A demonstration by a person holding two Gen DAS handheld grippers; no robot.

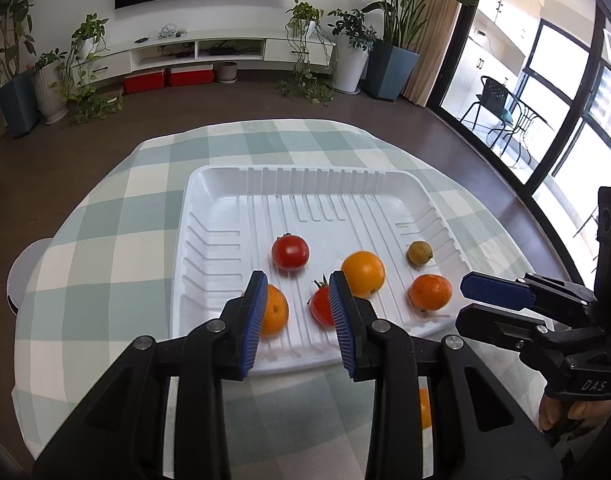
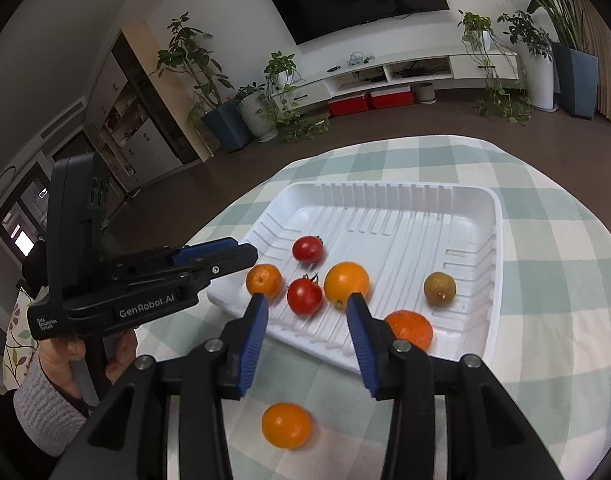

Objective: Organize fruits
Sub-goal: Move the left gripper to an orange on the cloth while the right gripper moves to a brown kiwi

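White foam tray on checked tablecloth holds six fruits: two tomatoes, large orange, two mandarins, brownish-green fruit. One orange fruit lies on cloth outside tray, near its front edge. Left gripper and right gripper both hover over tray's near edge, jaws wide apart, gripping nothing.
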